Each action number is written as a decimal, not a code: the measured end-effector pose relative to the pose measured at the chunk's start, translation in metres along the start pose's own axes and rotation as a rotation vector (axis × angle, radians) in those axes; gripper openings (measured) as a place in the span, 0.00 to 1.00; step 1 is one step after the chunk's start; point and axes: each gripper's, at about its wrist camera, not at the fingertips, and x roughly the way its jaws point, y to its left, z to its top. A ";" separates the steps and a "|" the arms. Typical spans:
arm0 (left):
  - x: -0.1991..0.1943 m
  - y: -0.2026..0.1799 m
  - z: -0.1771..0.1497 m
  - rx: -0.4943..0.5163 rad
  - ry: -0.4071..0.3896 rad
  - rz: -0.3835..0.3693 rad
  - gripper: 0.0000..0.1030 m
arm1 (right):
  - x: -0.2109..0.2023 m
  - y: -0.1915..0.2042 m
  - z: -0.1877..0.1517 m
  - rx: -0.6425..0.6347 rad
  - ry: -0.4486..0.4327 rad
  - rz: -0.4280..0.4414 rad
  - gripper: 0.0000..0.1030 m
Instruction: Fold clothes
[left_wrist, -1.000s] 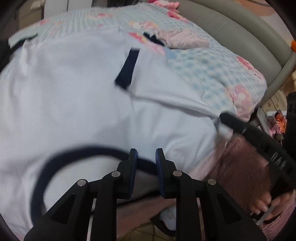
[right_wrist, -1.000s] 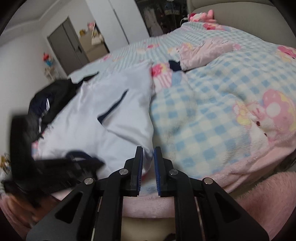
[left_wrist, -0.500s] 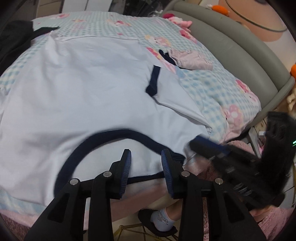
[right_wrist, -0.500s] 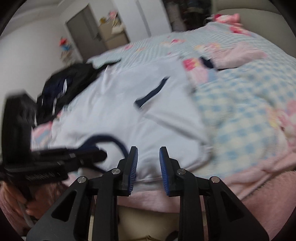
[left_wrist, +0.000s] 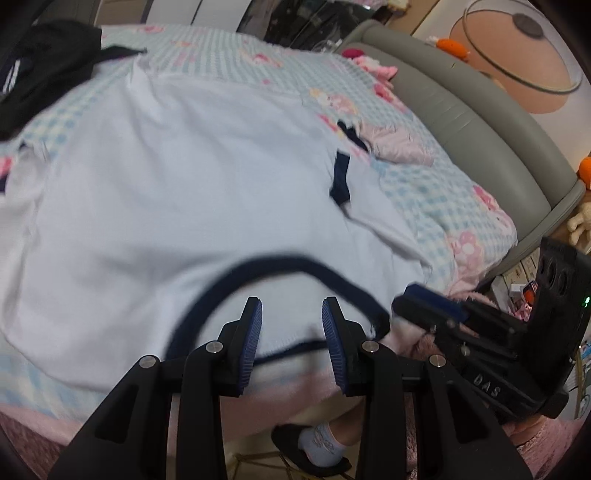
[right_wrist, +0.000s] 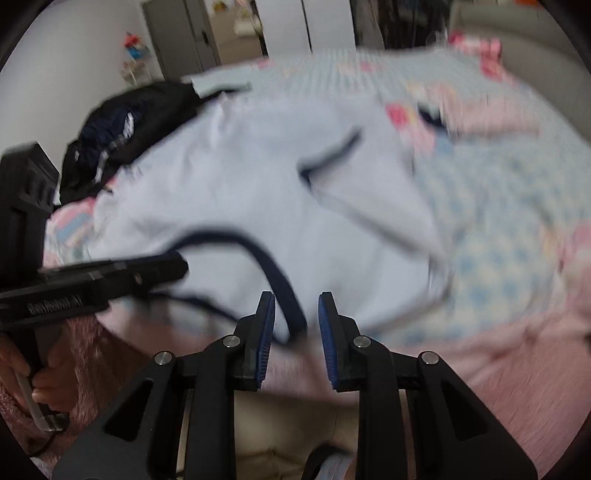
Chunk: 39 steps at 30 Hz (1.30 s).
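Observation:
A white T-shirt (left_wrist: 177, 192) with navy trim lies spread flat on the checked bed cover, its navy collar (left_wrist: 273, 264) toward the near edge. My left gripper (left_wrist: 291, 314) hovers open just above the collar, holding nothing. The right gripper (left_wrist: 428, 301) enters that view from the right, near the collar's right end. In the right wrist view the same shirt (right_wrist: 240, 192) is blurred; my right gripper (right_wrist: 297, 310) is open over the collar's navy band (right_wrist: 280, 280), and the left gripper (right_wrist: 110, 277) reaches in from the left.
A black garment (left_wrist: 44, 70) lies at the bed's far left corner and a pink one (left_wrist: 395, 144) at the right, by the grey padded bed frame (left_wrist: 480, 129). A person's foot in a slipper (left_wrist: 317, 443) stands below the bed edge. A dark door (right_wrist: 173, 37) is in the far wall.
Both grippers have gone from shut to open and drawn back from the shirt's near edge. The shirt now lies flat, collar released, and both views have lifted and swung leftward.

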 end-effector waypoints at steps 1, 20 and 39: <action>0.001 0.004 0.005 -0.006 -0.002 0.017 0.35 | 0.005 0.002 0.007 -0.011 0.002 -0.018 0.24; -0.104 0.190 0.019 -0.418 -0.219 0.207 0.41 | 0.022 0.073 0.069 -0.040 0.007 0.142 0.39; -0.098 0.240 0.050 -0.417 -0.287 0.113 0.13 | 0.147 0.246 0.141 -0.359 0.167 0.330 0.58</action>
